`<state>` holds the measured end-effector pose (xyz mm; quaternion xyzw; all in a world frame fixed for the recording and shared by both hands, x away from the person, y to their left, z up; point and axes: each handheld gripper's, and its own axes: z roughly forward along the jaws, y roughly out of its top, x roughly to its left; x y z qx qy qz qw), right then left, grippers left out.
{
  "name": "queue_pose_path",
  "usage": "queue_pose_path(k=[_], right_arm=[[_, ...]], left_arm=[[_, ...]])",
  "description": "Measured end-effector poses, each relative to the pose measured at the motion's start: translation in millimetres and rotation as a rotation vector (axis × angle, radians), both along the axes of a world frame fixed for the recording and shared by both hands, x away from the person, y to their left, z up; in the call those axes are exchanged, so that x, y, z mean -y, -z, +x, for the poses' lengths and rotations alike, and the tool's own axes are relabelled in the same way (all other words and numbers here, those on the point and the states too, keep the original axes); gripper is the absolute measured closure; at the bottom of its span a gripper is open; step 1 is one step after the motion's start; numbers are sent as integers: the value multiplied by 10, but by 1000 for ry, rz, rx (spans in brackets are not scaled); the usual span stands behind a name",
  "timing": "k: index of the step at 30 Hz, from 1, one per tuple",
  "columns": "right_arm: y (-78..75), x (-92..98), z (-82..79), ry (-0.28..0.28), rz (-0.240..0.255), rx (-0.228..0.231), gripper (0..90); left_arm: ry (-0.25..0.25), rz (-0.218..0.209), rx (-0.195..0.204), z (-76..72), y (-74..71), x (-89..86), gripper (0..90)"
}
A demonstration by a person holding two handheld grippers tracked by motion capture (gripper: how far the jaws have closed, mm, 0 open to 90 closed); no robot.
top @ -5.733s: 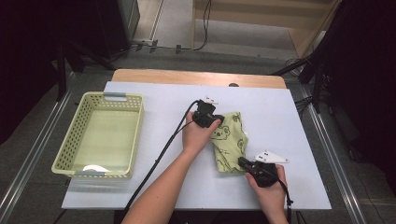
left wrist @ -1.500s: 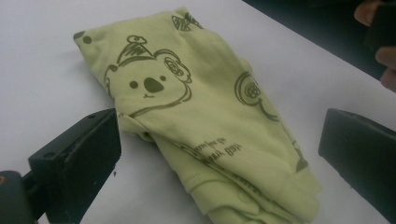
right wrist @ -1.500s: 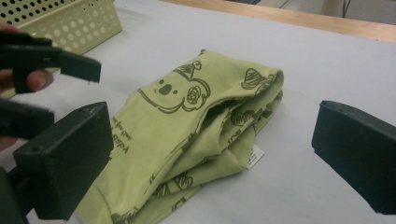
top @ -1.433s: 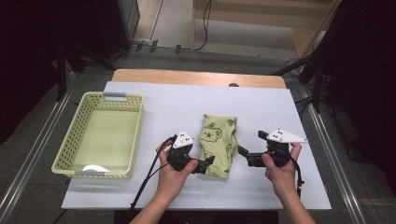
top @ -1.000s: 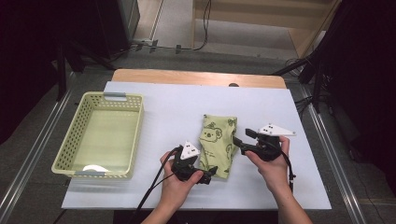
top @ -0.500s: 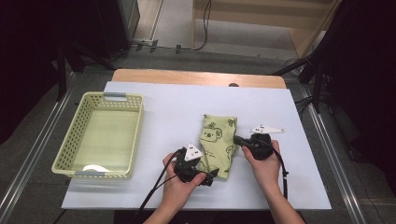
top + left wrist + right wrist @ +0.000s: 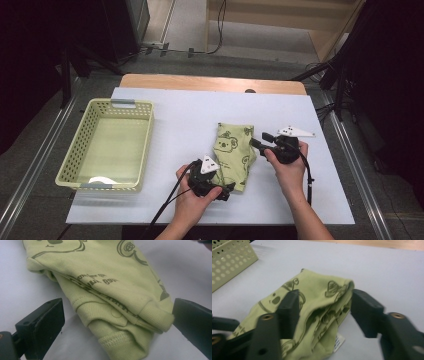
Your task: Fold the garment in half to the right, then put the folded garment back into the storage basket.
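Note:
A folded pale-green garment [image 7: 232,155] printed with koalas lies on the white table [image 7: 185,115]. My left gripper [image 7: 226,190] sits at its near end. In the left gripper view the left gripper [image 7: 117,325] stands wide open, and the cuffed end of the garment [image 7: 112,302] lies between the jaws. My right gripper [image 7: 258,140] is at the garment's right edge. Its jaws have just been opening. In the right gripper view the right gripper [image 7: 327,310] straddles the garment's folded edge [image 7: 332,295] without pressing on it.
A yellow-green perforated basket [image 7: 80,150] stands at the table's left, with one small white item in its near end. A wooden strip [image 7: 210,82] runs along the table's far edge. Dark stands and cables surround the table.
The right hand has moved left until its jaws reach the garment's right edge. The left hand has held its place at the near end. The garment now lies folded narrower than several seconds ago.

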<state>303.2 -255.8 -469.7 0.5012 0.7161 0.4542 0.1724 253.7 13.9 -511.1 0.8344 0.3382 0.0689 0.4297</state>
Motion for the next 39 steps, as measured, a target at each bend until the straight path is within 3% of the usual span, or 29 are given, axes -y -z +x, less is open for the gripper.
queue_pose_path(k=[3,6,13,15,25,29,36,39], right_arm=[[-95,-40,116,5,-37,-8,140],[-142,-46,236,-1,-58,-5,123],[-143,-30,500,-29,-56,-19,120],[-107,-65,609,-54,-78,-38,120],[228,-127,866,-87,-92,-165,140],[329,-129,920,-99,-82,-175,147],[461,-179,962,-126,-133,-193,122],[497,-166,972,-135,-122,-189,122]], left_arm=[[2,-1,1,-2,0,-1,0],[1,-8,-2,-3,1,-2,0],[-1,-18,-2,-6,-1,-10,0],[0,-20,-3,-4,0,-11,0],[7,-11,-17,-1,11,3,0],[-4,1,-33,14,16,5,0],[0,22,-43,19,24,21,1],[1,26,-44,17,27,26,4]])
